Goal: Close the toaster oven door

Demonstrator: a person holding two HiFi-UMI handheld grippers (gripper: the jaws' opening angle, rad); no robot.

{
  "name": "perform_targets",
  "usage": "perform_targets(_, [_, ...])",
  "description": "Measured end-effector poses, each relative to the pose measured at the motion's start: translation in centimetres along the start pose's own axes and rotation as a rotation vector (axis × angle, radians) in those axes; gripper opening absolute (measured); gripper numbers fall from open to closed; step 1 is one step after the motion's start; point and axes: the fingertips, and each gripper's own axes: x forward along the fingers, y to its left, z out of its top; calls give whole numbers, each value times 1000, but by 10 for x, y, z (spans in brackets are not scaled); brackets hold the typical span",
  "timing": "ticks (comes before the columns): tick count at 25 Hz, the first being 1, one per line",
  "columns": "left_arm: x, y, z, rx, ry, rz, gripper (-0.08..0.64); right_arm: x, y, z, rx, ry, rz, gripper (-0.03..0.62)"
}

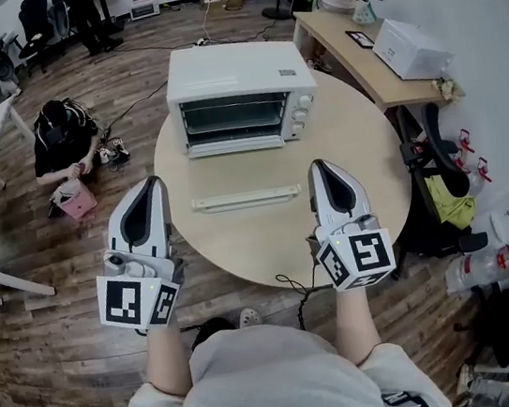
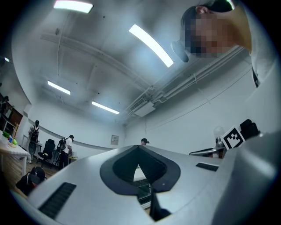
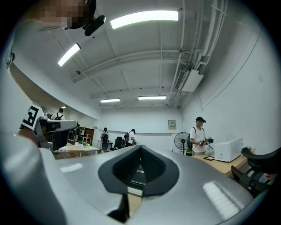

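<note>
On a round desk (image 1: 374, 180), the toaster oven (image 1: 236, 82) door (image 1: 246, 199) lies open, unclosed; left gripper (image 1: 150, 182) and right gripper (image 1: 318, 165) hover, jaws together, empty.

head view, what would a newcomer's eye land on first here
The white toaster oven at the far side of the round table stands out first, its door folded down open toward the person. Next come the left gripper and right gripper, both shut and empty, near the table's near edge, one at each side of the door.
</note>
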Motion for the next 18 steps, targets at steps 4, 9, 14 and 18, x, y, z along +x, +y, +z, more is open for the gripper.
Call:
perform_targets(4, [8, -1, -8, 0, 17, 5, 6, 6, -8, -10, 5, 18, 5, 11])
perform_targets(9, [22, 1, -25, -13, 48, -7, 6, 18, -16, -33, 4, 67, -6, 12])
perform_targets(14, [36, 3, -41, -39, 73, -32, 6, 25, -25, -70, 15, 150, -28, 12])
perform_targets(18, [49, 8, -54, -55, 96, -48, 6, 32, -31, -108, 31, 236, -48, 11])
